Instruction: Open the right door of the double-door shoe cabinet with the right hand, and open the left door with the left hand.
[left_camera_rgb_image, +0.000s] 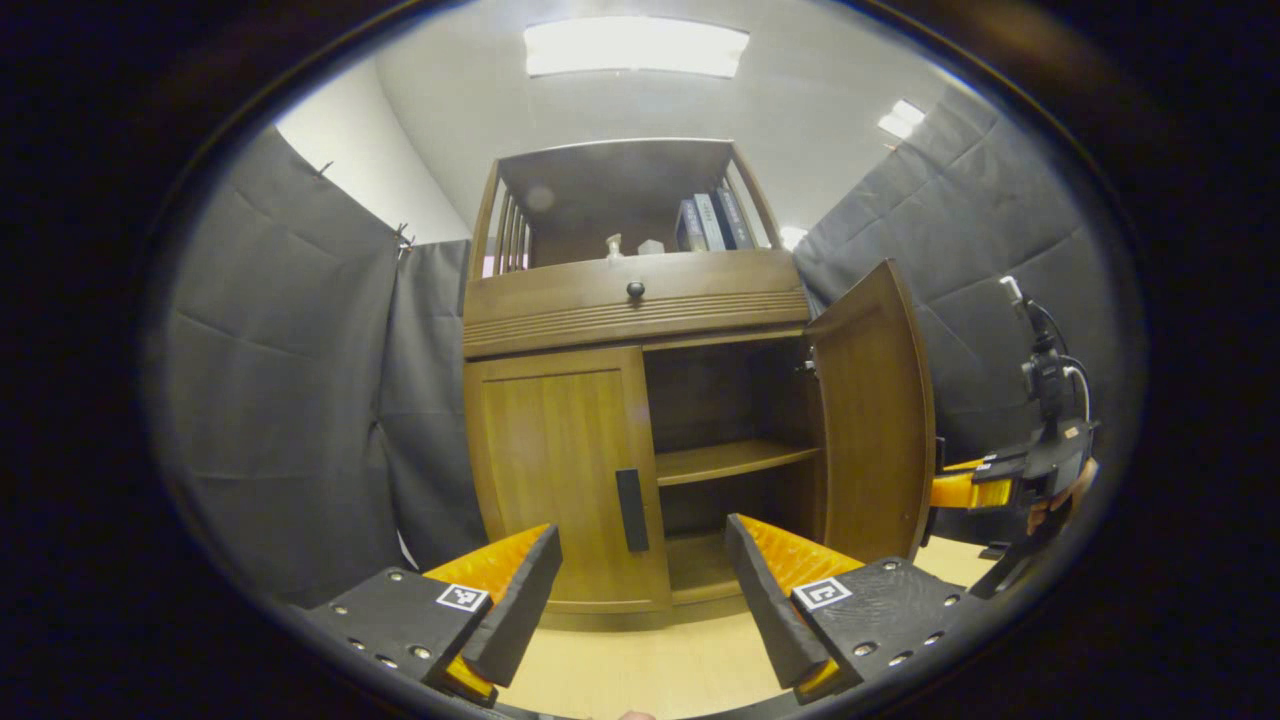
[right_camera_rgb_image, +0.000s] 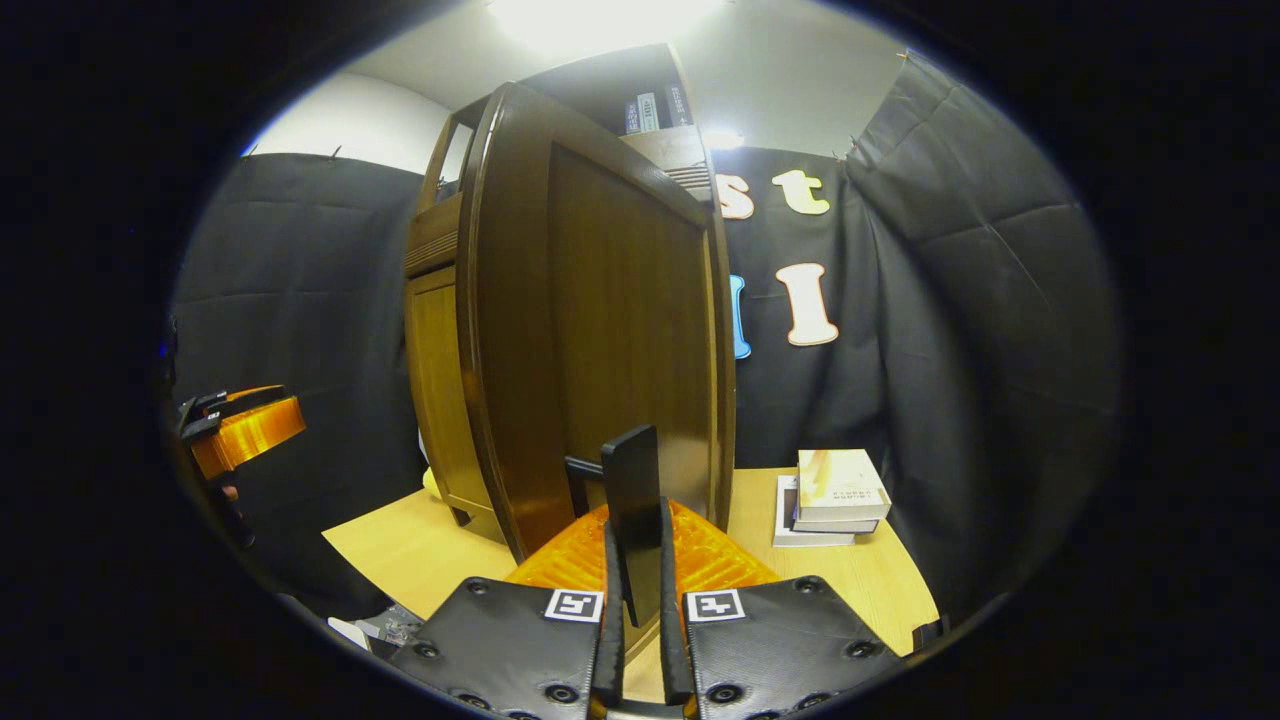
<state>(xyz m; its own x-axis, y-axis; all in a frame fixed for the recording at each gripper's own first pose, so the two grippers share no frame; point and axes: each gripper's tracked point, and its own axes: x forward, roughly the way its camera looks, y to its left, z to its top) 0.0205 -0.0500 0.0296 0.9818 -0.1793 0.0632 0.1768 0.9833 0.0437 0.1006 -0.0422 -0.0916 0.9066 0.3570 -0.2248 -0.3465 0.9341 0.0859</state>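
- The right door (left_camera_rgb_image: 872, 420) of the shoe cabinet (left_camera_rgb_image: 640, 300) was seen swung wide open, w/ the shelf (left_camera_rgb_image: 735, 460) inside on show.
- The right gripper (right_camera_rgb_image: 637, 590) was pinched tight on the right door's handle (right_camera_rgb_image: 633, 500); both fingers were pressed on it.
- The left door (left_camera_rgb_image: 560, 470) was seen flat shut.
- Its handle (left_camera_rgb_image: 631, 510) was a dark bar stood straight up, by the door's inner edge.
- The left gripper (left_camera_rgb_image: 640, 590) was held wide, nothing in it, apart from the door.
- The handle was found straight ahead, just above the gap betw. the fingers, a bit nearer the left one.
- The left gripper was judged much nearer that handle than the right.
- Next move, as a guess: go fwd, close on the upright bar, then pull.
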